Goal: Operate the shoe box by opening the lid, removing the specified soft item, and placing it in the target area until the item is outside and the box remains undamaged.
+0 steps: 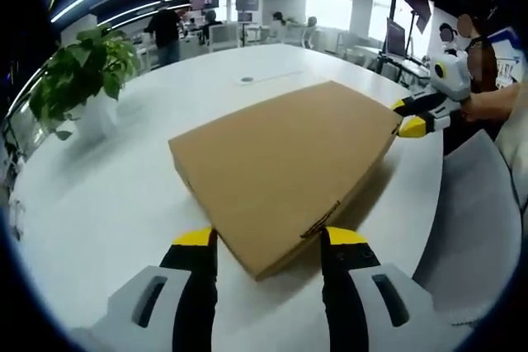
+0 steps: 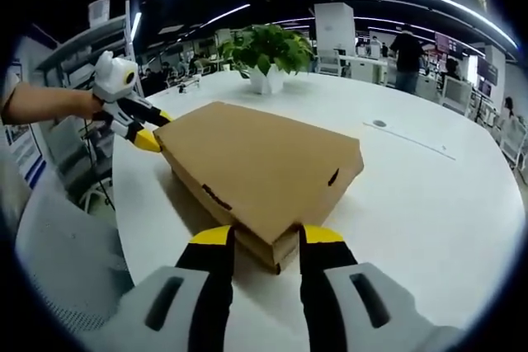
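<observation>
- Left gripper view: my left tool (image 1: 268, 238) has its yellow-tipped black jaws spread apart, one on each side of the near corner of the flat brown cardboard shoe box (image 1: 285, 166). I cannot tell whether either tip touches the cardboard, and nothing is clamped.
- The box lies lid down and closed on the round white bench (image 1: 107, 204), near the edge closest to me. The soft item is presumably inside, out of sight.
- At the far right corner of the box I see my right tool (image 1: 410, 116) with its jaws parted at the box edge.
- A leafy green plant in a white pot (image 1: 82, 80) stands on the bench well apart from the box (no obstacle, I think).
- Right gripper view: my right tool (image 2: 266, 241) is likewise open, straddling the nearest box corner (image 2: 276, 257), gripping nothing.
- The left tool (image 2: 144, 128) sits at the opposite corner, jaws apart.
- Risks as I judge them: squeezing a corner hard could crush or crease the cardboard; lifting the lid from one corner alone could tear the flap; pushing unevenly could slide the box off the nearby bench edge (image 2: 124, 204).
</observation>
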`<action>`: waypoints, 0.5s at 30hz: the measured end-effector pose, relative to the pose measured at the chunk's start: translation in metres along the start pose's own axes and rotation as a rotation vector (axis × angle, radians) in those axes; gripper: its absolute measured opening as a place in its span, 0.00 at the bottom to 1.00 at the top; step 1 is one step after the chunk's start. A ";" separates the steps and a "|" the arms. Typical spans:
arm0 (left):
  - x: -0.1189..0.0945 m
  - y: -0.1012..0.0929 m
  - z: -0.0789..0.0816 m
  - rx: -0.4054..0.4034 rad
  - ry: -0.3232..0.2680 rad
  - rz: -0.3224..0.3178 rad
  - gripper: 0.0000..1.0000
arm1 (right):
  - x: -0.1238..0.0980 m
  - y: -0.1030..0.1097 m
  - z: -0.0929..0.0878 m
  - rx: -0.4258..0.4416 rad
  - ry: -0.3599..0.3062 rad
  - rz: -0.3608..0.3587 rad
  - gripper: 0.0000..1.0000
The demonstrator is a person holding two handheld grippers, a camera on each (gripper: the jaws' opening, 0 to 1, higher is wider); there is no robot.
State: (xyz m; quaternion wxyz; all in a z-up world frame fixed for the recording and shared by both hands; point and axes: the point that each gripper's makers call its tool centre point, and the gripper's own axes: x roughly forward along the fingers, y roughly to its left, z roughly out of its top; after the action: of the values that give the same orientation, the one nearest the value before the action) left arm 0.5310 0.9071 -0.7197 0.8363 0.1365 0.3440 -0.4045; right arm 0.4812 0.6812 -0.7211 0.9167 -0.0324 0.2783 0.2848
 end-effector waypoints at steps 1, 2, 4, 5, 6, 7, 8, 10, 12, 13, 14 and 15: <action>-0.001 0.001 -0.001 -0.001 -0.001 0.001 0.49 | 0.001 0.001 0.000 0.002 -0.001 0.000 0.27; -0.002 0.001 -0.002 -0.002 -0.004 0.001 0.49 | 0.001 0.002 0.001 -0.001 -0.001 0.002 0.27; -0.003 0.002 -0.002 -0.002 -0.007 0.001 0.50 | 0.002 0.002 0.001 -0.005 0.001 0.006 0.27; -0.003 0.003 -0.003 -0.002 -0.010 0.001 0.50 | 0.002 0.003 0.000 -0.010 0.002 0.007 0.27; -0.003 0.003 -0.003 -0.002 -0.013 0.001 0.50 | 0.002 0.003 0.000 -0.016 0.002 0.008 0.27; -0.003 0.002 -0.002 -0.003 -0.018 0.002 0.50 | 0.002 0.003 0.000 -0.017 0.001 0.008 0.27; -0.003 0.002 -0.003 -0.002 -0.023 0.003 0.50 | 0.002 0.003 0.000 -0.016 -0.001 0.007 0.27; -0.003 0.003 -0.003 -0.003 -0.032 0.005 0.50 | 0.002 0.002 0.000 -0.016 -0.005 0.005 0.27; -0.003 0.002 -0.003 -0.002 -0.040 0.006 0.50 | 0.002 0.002 0.000 -0.016 -0.011 0.003 0.27; -0.003 0.002 -0.002 -0.002 -0.043 0.007 0.50 | 0.001 0.002 0.000 -0.014 -0.016 0.001 0.27; -0.003 0.002 -0.002 0.000 -0.045 0.008 0.50 | 0.001 0.002 0.000 -0.013 -0.019 0.000 0.28; -0.002 0.002 -0.002 0.001 -0.045 0.009 0.51 | 0.001 0.002 0.000 -0.011 -0.023 -0.001 0.28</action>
State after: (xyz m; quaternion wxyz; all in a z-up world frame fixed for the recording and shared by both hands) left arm 0.5307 0.9112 -0.7197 0.8456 0.1291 0.3242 -0.4039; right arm 0.4808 0.6838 -0.7218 0.9198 -0.0343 0.2663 0.2861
